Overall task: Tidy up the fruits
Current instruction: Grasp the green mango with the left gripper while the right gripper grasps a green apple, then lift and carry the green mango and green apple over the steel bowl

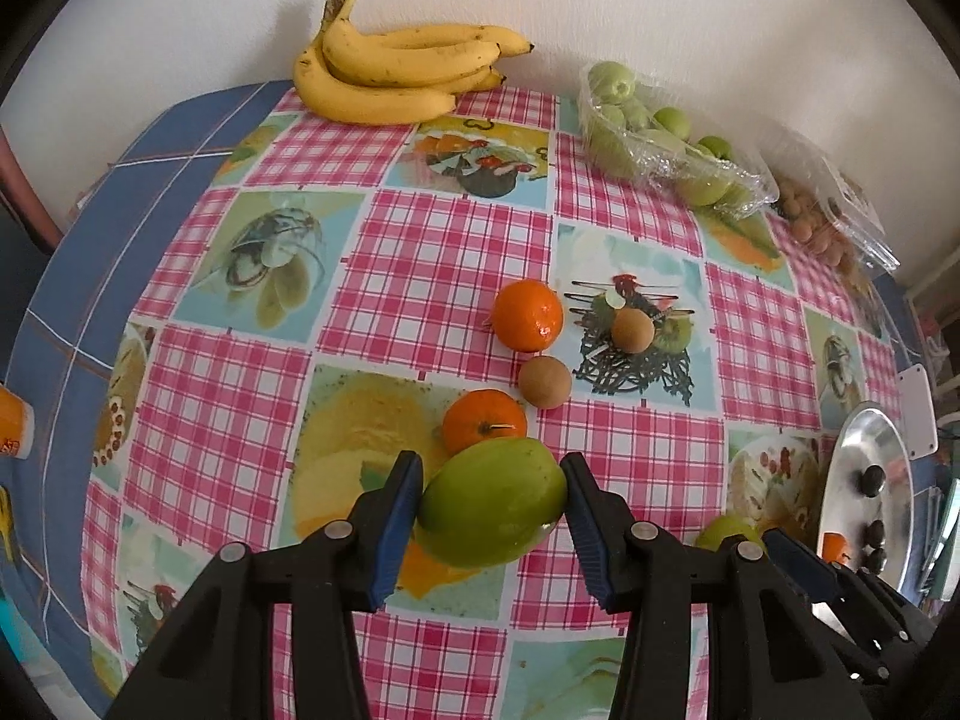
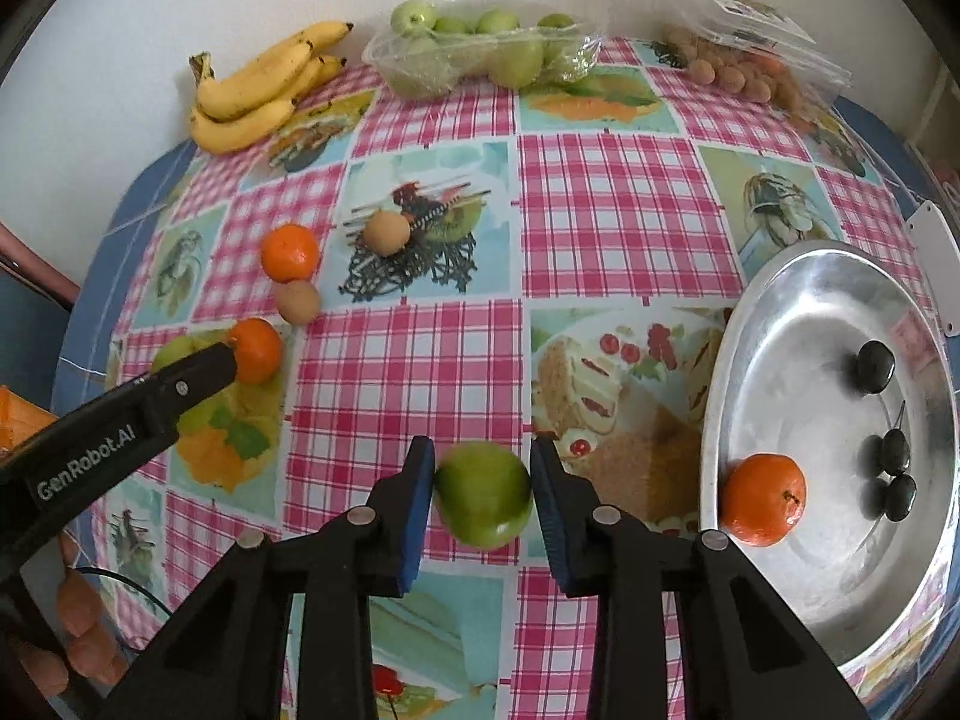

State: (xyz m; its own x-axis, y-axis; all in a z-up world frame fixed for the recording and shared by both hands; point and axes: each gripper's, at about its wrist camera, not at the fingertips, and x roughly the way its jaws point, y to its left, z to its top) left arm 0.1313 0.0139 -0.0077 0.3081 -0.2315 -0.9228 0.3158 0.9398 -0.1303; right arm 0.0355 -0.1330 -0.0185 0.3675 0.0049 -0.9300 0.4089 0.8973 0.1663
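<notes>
A: Left gripper [image 1: 492,501]?
B: Angled steeply down, pinching the green mango [image 1: 492,504] above the tablecloth [image 1: 420,276].
A: Right gripper [image 2: 483,495]?
B: Same tilt, clamped on a green apple [image 2: 483,495] beside the metal tray [image 2: 750,312].

The table [image 1: 456,276] is viewed from close above by both wrist fisheyes, angled steeply down toward the far wall. The bananas [image 1: 396,75], tangerines and metal tray [image 2: 840,312] are shared, the tray being seen at the right edge of the left view.
</notes>
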